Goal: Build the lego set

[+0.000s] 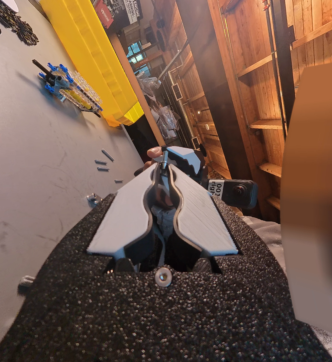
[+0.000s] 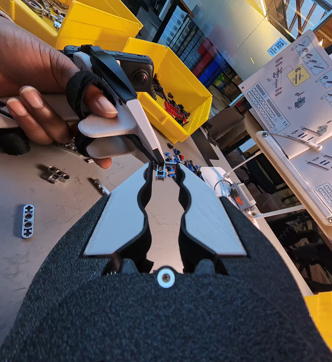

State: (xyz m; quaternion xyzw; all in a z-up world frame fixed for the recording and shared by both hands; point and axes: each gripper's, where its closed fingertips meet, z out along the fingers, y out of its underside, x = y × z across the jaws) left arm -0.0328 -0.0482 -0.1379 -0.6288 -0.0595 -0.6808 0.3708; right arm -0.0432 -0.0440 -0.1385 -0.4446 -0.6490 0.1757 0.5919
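My left gripper point(image 1: 162, 166) is shut on a small grey connector piece point(image 1: 163, 159) that sticks out past its fingertips. In the right wrist view the left gripper point(image 2: 158, 158) comes in from the upper left, held in a person's hand point(image 2: 34, 82), with the grey connector point(image 2: 160, 173) hanging at its tip. My right gripper point(image 2: 164, 168) is open, and the connector sits in the gap between its fingertips, close to the left finger. Whether they touch I cannot tell. The right gripper point(image 1: 182, 158) also shows just beyond the left one's tip, above the grey table point(image 1: 24, 176).
Yellow bins point(image 2: 180, 94) of parts stand at the back. A pile of small blue and black pins point(image 2: 182, 162) lies ahead. Grey beams point(image 2: 27, 221) point(image 2: 58, 174) lie at left. An instruction booklet on a stand point(image 2: 298, 98) stands at right. A small assembly with blue pins point(image 1: 69, 86) and loose grey pins point(image 1: 102, 162) lie on the table. The grippers are tip to tip, or close to it.
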